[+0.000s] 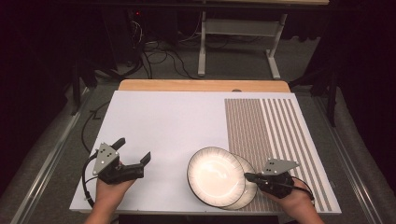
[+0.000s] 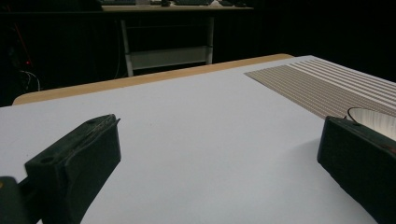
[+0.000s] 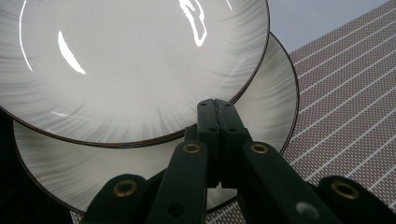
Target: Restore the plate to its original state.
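- Far left: left gripper [image 1: 133,150] held in a hand [image 1: 111,189] low over the white tabletop [image 1: 163,121], jaws spread wide, nothing between them but bare surface.
- Same thing in the left gripper view: two black jaws well apart, white board in the gap, a sliver of plate rim [image 2: 373,122] peeking out behind the right-side jaw.
- Middle-right: two plates stacked a bit offset near the front edge, top plate [image 1: 215,175] shifted left over the bottom plate [image 1: 250,189].
- Bottom plate partly on the striped placemat [image 1: 275,126], top one mostly over plain white.
- Right: right gripper [image 1: 247,176] pressed together, tips at the plates' right rim.
- Right gripper view: jaws [image 3: 217,116] squeezed flat, overlapping the edge of the top plate [image 3: 140,60], bottom plate [image 3: 275,102] underneath; can't tell for sure if a rim is actually pinched.
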The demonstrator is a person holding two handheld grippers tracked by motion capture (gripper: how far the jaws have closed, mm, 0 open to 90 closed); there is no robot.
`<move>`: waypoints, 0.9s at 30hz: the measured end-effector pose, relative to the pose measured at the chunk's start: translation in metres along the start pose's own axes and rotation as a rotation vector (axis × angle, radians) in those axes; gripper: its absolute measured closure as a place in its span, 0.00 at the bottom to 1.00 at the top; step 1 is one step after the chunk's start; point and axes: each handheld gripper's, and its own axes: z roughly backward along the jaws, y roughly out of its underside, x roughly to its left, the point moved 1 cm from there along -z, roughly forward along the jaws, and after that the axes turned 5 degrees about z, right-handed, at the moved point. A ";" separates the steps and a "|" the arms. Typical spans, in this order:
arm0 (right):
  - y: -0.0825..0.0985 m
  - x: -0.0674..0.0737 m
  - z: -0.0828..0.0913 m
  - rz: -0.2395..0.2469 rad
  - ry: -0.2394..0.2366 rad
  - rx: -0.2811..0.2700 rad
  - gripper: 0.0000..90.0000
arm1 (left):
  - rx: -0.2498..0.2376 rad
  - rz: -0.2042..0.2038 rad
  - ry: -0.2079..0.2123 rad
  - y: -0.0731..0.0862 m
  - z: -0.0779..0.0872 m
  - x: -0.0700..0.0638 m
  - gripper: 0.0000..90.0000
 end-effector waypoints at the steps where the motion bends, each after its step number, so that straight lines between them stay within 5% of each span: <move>1: 0.000 0.000 0.001 -0.007 0.001 -0.002 1.00 | 0.000 0.001 0.000 0.000 0.000 0.000 0.00; 27: 0.004 -0.003 0.006 -0.027 0.009 -0.010 1.00 | -0.002 0.002 0.000 -0.001 0.000 0.001 0.00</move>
